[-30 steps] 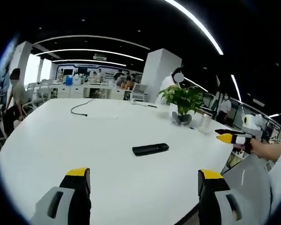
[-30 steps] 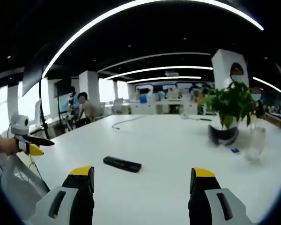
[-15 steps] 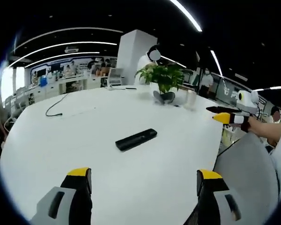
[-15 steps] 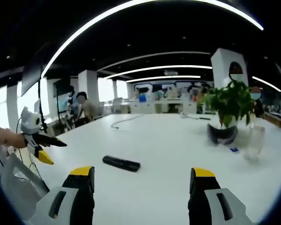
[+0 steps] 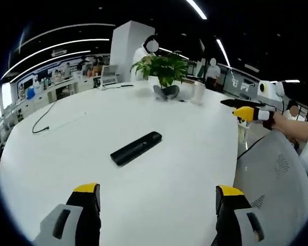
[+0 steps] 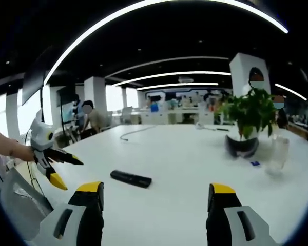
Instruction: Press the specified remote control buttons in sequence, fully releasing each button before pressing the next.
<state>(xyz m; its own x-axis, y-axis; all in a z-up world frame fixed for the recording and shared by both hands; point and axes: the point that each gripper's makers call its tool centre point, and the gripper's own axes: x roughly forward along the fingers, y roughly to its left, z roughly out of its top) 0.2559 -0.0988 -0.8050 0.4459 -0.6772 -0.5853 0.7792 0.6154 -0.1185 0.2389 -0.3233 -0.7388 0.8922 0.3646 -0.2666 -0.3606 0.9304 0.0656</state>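
Out on the middle of the big white table (image 5: pixel 56 154) sits the black remote control (image 5: pixel 136 148), lying flat and on a diagonal with nothing near it, so both cameras get a clean look at it. My guess is that's why it's parked in the open like that: easy to reach from either side, and it stays in sight.

Left gripper (image 5: pixel 156 197) hangs back above the near edge of the table, jaws spread wide, nothing between them, remote well ahead of the tips. Right gripper (image 6: pixel 159 195) is the same deal, wide apart and empty, with the remote (image 6: pixel 130 178) ahead and a bit to its left.

Neither one is touching the remote, so I'd say no button is being pressed right now and this is the lining-up stage.

Farther back there's a potted plant (image 6: pixel 248 120) with a clear cup (image 6: pixel 277 154) just beside it, plus a loose cable (image 5: pixel 51 119). A grey mesh chair back (image 5: pixel 274 179) sits at the table's edge.
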